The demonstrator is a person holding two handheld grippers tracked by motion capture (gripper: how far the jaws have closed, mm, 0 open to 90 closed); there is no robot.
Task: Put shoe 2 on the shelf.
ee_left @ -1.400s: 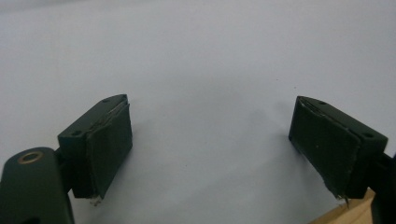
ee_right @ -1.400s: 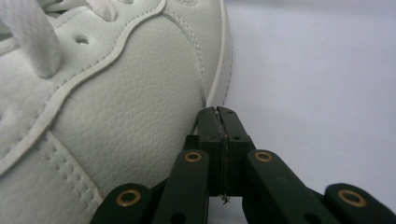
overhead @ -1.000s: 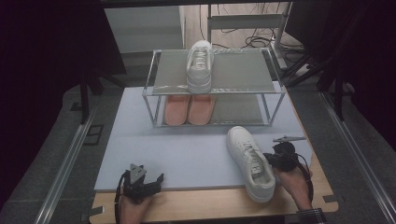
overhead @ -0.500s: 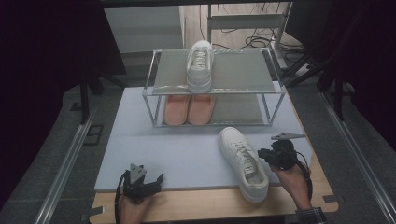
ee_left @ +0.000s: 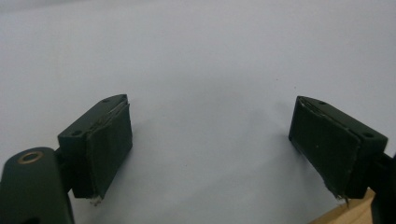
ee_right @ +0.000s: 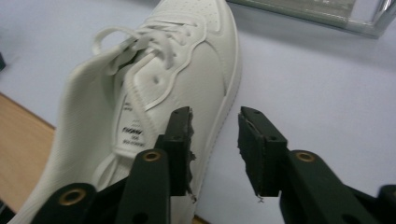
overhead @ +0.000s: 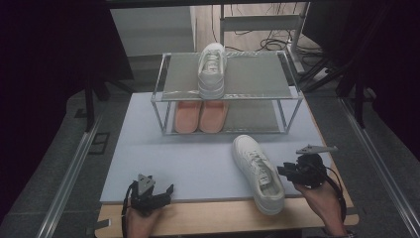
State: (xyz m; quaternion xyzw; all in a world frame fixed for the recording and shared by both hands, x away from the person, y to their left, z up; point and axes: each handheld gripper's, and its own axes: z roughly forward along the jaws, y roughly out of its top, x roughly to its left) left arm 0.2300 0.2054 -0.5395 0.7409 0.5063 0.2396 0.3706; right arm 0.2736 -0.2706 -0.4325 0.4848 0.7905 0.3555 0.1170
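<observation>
A white sneaker (overhead: 257, 173) lies on the pale blue mat (overhead: 198, 158), toe toward the rack and heel over the mat's front edge. My right gripper (overhead: 282, 171) sits just right of its heel side. In the right gripper view the jaws (ee_right: 215, 135) have just been opening and stand apart. The sneaker (ee_right: 177, 70) runs along the outside of the left jaw, and only mat and the sole's edge show in the gap. My left gripper (overhead: 167, 190) rests at the mat's front left, open (ee_left: 210, 140) over bare mat.
A metal two-shelf rack (overhead: 163, 94) stands at the mat's far side. A second white sneaker (overhead: 212, 69) is on its top shelf and a pair of salmon shoes (overhead: 200, 116) is below. The wooden table edge (overhead: 208, 218) runs along the front.
The right gripper's jaws have parted off the sneaker's side. The sneaker has shifted a little to the left on the mat. The left gripper has stayed put.
</observation>
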